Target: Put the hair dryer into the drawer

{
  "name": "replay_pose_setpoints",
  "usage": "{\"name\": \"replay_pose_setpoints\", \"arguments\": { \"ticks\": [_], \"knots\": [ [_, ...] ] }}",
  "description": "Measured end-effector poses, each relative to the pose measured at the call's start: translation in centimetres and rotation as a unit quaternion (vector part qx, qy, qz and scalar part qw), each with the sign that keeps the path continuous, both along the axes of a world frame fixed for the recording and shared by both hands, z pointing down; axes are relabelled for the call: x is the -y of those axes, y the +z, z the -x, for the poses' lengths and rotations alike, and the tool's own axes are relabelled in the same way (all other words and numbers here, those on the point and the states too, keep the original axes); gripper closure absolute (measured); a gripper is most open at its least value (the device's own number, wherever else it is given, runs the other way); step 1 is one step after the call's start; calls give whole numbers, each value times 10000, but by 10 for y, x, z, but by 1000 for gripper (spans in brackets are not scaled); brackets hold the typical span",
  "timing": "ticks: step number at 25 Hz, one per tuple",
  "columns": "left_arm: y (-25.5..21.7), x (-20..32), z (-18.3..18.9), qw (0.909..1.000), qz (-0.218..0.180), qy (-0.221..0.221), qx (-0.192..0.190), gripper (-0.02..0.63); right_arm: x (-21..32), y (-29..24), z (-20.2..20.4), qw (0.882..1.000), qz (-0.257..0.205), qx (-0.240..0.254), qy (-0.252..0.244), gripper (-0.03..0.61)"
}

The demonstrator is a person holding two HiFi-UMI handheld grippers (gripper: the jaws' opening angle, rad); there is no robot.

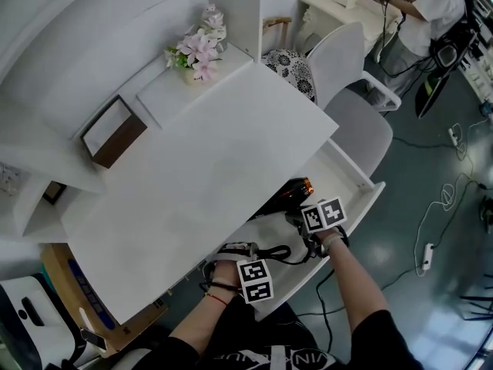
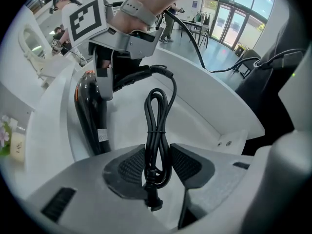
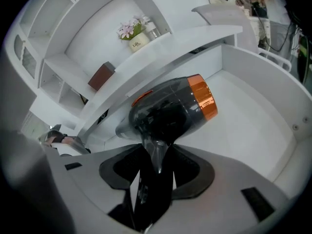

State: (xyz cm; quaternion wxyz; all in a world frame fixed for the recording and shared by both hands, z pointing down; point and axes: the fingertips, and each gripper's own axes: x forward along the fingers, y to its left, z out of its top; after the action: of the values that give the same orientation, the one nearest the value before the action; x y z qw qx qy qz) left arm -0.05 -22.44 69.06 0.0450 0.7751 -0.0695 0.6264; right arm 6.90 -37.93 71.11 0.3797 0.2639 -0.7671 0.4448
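In the head view the white drawer [image 1: 360, 200] stands pulled out under the desk's front edge. The black hair dryer [image 1: 293, 193], with an orange ring at its nozzle, hangs over the drawer's floor. My right gripper [image 3: 156, 168] is shut on its handle, and the dryer body [image 3: 168, 112] points away over the drawer floor [image 3: 248, 126]. My left gripper [image 2: 157, 163] is shut on the tied black cord bundle [image 2: 157, 130], whose plug hangs below the pads. The left gripper view also shows the dryer [image 2: 90, 116] held from above by my right gripper [image 2: 108, 84].
The white desk top [image 1: 200, 183] carries a pot of pink flowers [image 1: 199, 52] and a brown box [image 1: 114, 133]. Two white chairs [image 1: 350, 91] stand beyond the drawer. A person [image 1: 431, 10] works at the back right. Cables [image 1: 443, 199] lie on the floor.
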Motion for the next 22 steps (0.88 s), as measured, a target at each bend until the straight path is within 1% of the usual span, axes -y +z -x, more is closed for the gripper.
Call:
{"name": "replay_pose_setpoints", "arguments": {
  "ticks": [3, 6, 12, 16, 19, 22],
  "knots": [
    [5, -1, -3, 10000, -18, 30, 57, 445, -1, 8, -3, 9999, 40, 7, -114, 399],
    [10, -1, -6, 10000, -7, -25, 77, 443, 1, 13, -5, 9999, 35, 36, -124, 399],
    [16, 4, -12, 9999, -43, -4, 145, 443, 4, 17, -4, 9991, -174, 33, -374, 397],
    [19, 7, -13, 9998, -55, -6, 186, 443, 5, 20, -4, 9986, -365, 28, -390, 397],
    [21, 7, -13, 9998, -48, -23, 216, 445, 4, 22, -5, 9976, -496, -93, -463, 397],
    [24, 6, -15, 9997, -21, 2, 244, 445, 2, 26, -6, 9944, -684, -373, -718, 397]
  ]
}}
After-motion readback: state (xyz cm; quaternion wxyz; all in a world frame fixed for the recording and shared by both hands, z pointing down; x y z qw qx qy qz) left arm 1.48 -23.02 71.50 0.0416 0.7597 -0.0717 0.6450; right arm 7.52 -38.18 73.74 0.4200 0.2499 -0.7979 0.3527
